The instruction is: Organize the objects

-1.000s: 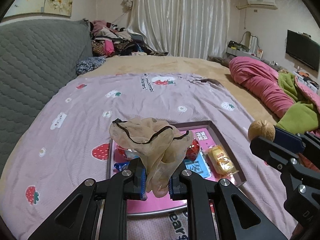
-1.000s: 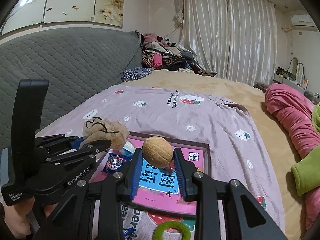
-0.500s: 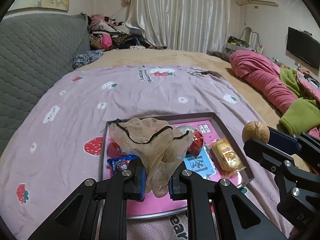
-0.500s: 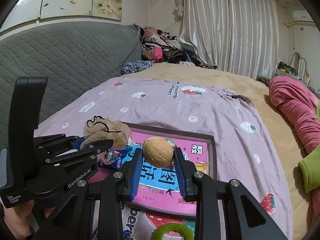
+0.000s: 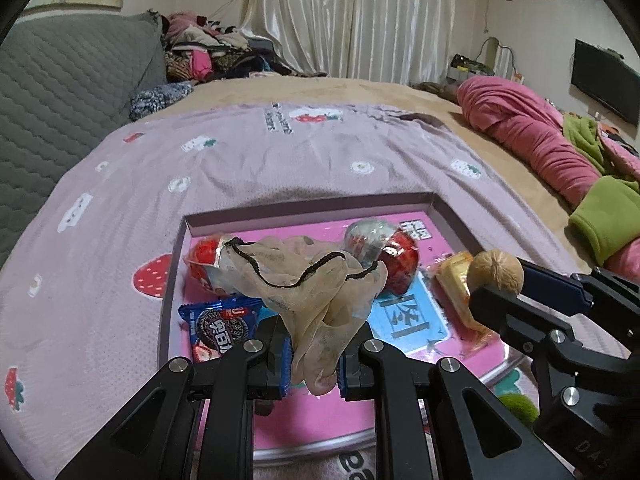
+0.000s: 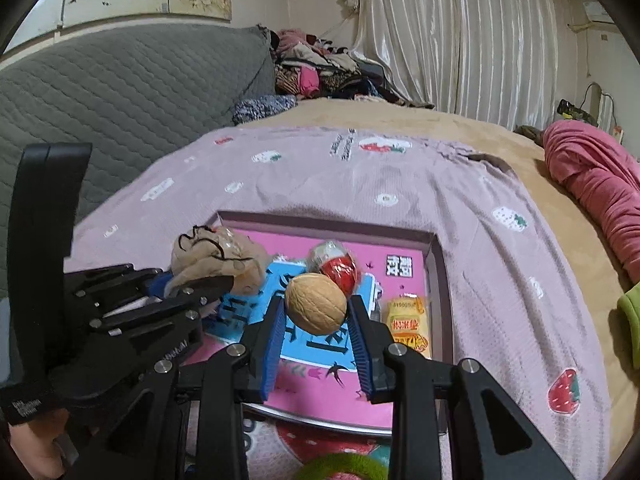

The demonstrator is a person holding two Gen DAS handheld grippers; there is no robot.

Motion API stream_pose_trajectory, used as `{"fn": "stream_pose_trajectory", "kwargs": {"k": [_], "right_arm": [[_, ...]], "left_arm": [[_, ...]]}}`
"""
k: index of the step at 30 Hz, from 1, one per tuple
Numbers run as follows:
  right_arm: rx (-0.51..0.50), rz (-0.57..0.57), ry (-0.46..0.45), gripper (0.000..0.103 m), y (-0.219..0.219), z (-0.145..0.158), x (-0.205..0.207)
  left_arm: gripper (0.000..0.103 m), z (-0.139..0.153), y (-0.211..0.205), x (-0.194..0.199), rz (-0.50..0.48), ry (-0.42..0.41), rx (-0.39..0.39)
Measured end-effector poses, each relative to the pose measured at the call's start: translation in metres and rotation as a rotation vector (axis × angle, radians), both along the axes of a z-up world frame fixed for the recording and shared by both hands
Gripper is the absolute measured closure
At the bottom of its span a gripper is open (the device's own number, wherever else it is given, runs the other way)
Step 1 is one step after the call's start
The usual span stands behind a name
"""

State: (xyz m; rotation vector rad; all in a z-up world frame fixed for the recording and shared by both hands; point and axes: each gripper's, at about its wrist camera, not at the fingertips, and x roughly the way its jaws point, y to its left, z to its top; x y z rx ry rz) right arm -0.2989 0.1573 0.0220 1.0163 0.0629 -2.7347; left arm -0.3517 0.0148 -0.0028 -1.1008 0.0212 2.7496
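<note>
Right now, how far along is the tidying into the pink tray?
Done: the pink tray already holds a red foil egg, a second one, an Oreo packet and a yellow snack packet. In hand: the left tool grips a beige stocking and the right tool a walnut, both over the tray, not yet released. Left: a green fuzzy ring lies outside the tray's near edge.

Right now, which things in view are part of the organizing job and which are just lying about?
Job:
- sheer stocking, in left gripper
- walnut, in right gripper
- pink tray
- cookie packet
- red foil egg
- yellow snack pack

Lying about:
- clothes pile
- pink quilt
- TV
</note>
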Motion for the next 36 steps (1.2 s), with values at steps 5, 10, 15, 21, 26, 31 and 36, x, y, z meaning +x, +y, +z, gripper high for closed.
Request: {"fn": "stream_pose_trajectory", "kwargs": {"k": [5,10,15,21,26,31,36], "right_arm": [[0.006,-0.005,-0.044,0.071,0.004,-0.02,-0.012],[0.016,-0.007,-0.081,0.071,0.007,-0.036,-0.021],[0.024,-0.009,-0.123,0.071,0.009,-0.051,-0.028],[0.035,-0.007,-0.159,0.071,0.006,-0.066,-0.032],[0.048,-0.009,-0.173,0.071,0.004,-0.071,-0.035],[0.049,-0.01,-0.184,0.071,0.005,-0.073,-0.035],[0.057,-0.005,-0.19,0.071,0.004,-0.074,-0.036]], "left_arm": [[0.087,-0.011,0.002,-0.009,-0.01,-0.008,0.004],[0.087,-0.019,0.011,-0.015,-0.034,-0.014,-0.004],[0.086,-0.032,0.02,-0.021,-0.053,-0.035,-0.019],[0.085,-0.044,0.023,-0.026,-0.058,-0.058,-0.014],[0.081,-0.051,0.024,-0.026,-0.06,-0.069,-0.012],[0.077,-0.053,0.022,-0.024,-0.057,-0.068,-0.01],[0.073,-0.052,0.018,-0.022,-0.053,-0.07,0.005]]}}
